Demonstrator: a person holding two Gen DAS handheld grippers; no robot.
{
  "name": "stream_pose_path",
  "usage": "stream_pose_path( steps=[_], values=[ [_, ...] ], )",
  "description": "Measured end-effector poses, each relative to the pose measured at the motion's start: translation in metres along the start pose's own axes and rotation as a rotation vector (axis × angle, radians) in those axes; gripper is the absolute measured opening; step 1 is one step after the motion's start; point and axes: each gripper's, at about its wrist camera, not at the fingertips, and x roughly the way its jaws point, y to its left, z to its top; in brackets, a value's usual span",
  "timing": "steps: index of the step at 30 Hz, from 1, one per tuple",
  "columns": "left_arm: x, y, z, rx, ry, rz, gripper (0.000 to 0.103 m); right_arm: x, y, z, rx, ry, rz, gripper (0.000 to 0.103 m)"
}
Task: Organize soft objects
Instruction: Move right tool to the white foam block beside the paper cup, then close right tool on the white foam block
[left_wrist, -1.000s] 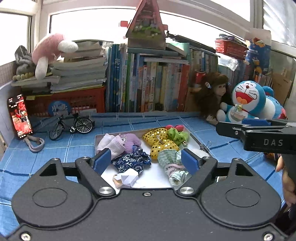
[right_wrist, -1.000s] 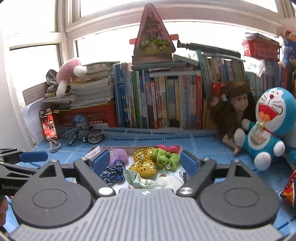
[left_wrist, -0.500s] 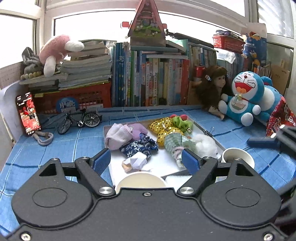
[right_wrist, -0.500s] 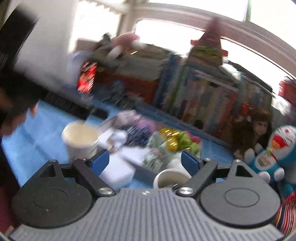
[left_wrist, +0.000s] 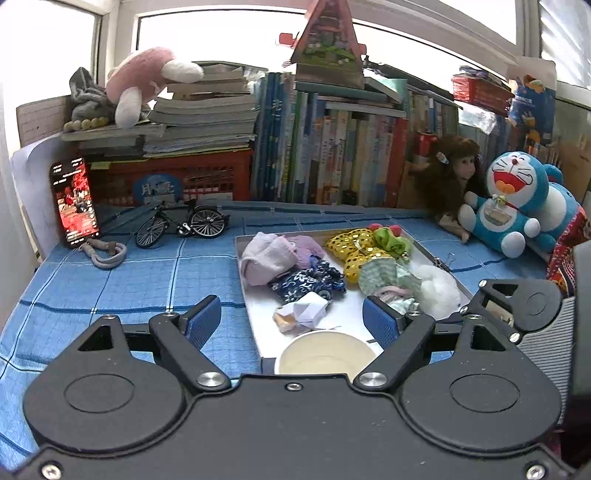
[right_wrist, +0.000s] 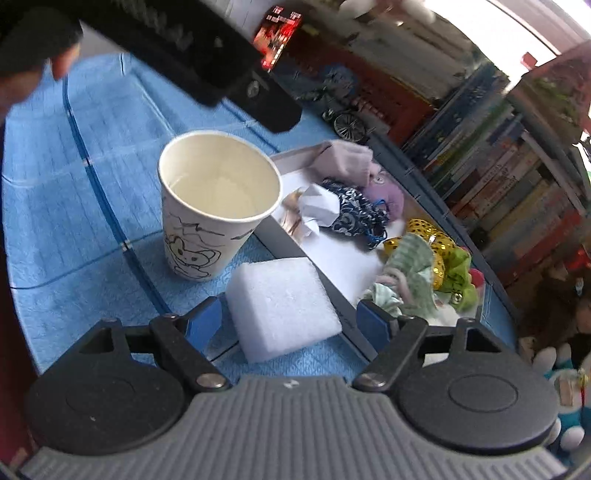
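Observation:
A white tray (left_wrist: 255, 317) on the blue cloth holds several soft items: a pink cloth (left_wrist: 267, 254), a navy floral pouch (left_wrist: 306, 280), yellow spotted bows (left_wrist: 354, 243), a green striped cloth (left_wrist: 384, 273), a white fluffy ball (left_wrist: 436, 284) and crumpled paper (left_wrist: 303, 312). My left gripper (left_wrist: 291, 321) is open, above the tray's near edge and a paper cup (left_wrist: 325, 356). My right gripper (right_wrist: 288, 321) is open around a white foam block (right_wrist: 282, 306), with the cup (right_wrist: 218, 199) to its left and the tray (right_wrist: 295, 240) beyond. The foam block is hidden in the left wrist view.
A Doraemon plush (left_wrist: 509, 206) and a doll (left_wrist: 447, 177) sit at the back right. A toy bicycle (left_wrist: 181, 223), a phone (left_wrist: 75, 201) and a red basket (left_wrist: 173, 177) stand at the back left, with books (left_wrist: 332, 155) behind.
Both grippers have pulled back toward the near side. The right gripper has swung down and left over the foam block and cup. Both stay open.

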Motion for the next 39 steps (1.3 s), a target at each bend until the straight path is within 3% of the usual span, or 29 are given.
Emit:
stream_pose_path(
  steps=[2, 3, 7, 9, 15, 23, 27, 32, 36, 37, 38, 39],
  values=[
    [0.001, 0.004, -0.002, -0.009, -0.001, 0.000, 0.083, 0.006, 0.003, 0.001, 0.009, 0.020, 0.014, 0.080],
    [0.002, 0.006, -0.003, -0.014, -0.003, 0.000, 0.083, 0.008, 0.004, 0.000, 0.010, 0.026, -0.006, 0.070],
    [0.004, 0.014, -0.007, -0.038, -0.007, -0.004, 0.083, 0.002, 0.002, -0.002, 0.062, 0.009, -0.033, 0.057],
    [0.003, 0.016, -0.009, -0.046, -0.011, -0.006, 0.083, -0.009, -0.005, -0.001, 0.111, -0.007, -0.034, 0.046],
    [0.003, 0.020, -0.013, -0.064, -0.014, -0.011, 0.083, -0.026, -0.023, 0.002, 0.204, -0.015, -0.028, 0.035],
    [0.002, 0.021, -0.019, -0.072, -0.011, -0.019, 0.083, -0.024, -0.026, 0.003, 0.278, -0.026, -0.024, 0.031],
    [0.001, 0.021, -0.020, -0.073, -0.011, -0.018, 0.083, -0.038, -0.034, 0.008, 0.330, -0.081, -0.048, 0.023],
    [-0.001, 0.022, -0.021, -0.081, -0.015, -0.015, 0.083, -0.032, -0.051, 0.018, 0.393, -0.073, -0.015, 0.020],
    [-0.002, 0.022, -0.023, -0.082, -0.007, -0.021, 0.083, -0.021, -0.043, 0.020, 0.380, -0.063, 0.027, 0.021],
    [-0.002, 0.022, -0.024, -0.081, -0.005, -0.020, 0.083, -0.019, -0.040, 0.021, 0.377, -0.056, 0.029, 0.022],
    [-0.003, 0.022, -0.024, -0.082, -0.005, -0.019, 0.083, -0.016, -0.038, 0.021, 0.377, -0.042, 0.030, 0.038],
    [-0.004, 0.023, -0.025, -0.085, -0.005, -0.021, 0.083, -0.012, -0.035, 0.019, 0.375, -0.022, 0.032, 0.044]
  ],
)
